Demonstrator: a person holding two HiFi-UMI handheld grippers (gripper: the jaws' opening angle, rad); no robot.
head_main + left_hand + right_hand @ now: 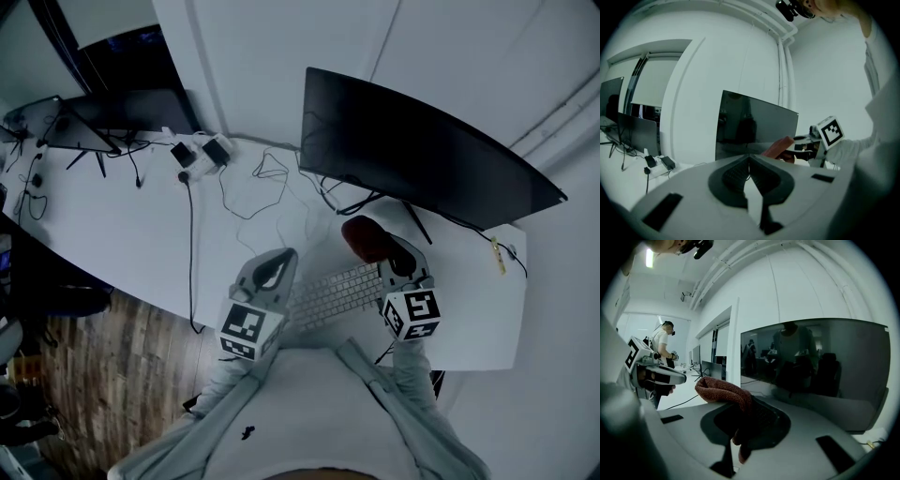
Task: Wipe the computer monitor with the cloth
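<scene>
One cloth [722,389] is clamped in the fingers of your right gripper [752,408]; the fingers of the left gripper [749,161] are together, empty. Wiping seems not begun: bring the cloth onto the monitor [422,155] at 12 o'clock.

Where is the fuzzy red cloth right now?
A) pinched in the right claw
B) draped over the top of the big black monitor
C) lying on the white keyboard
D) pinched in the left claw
A: in the right gripper view, the rust-red knitted cloth is clamped between the jaws of the right claw. The left claw is shut with nothing in it.
</scene>
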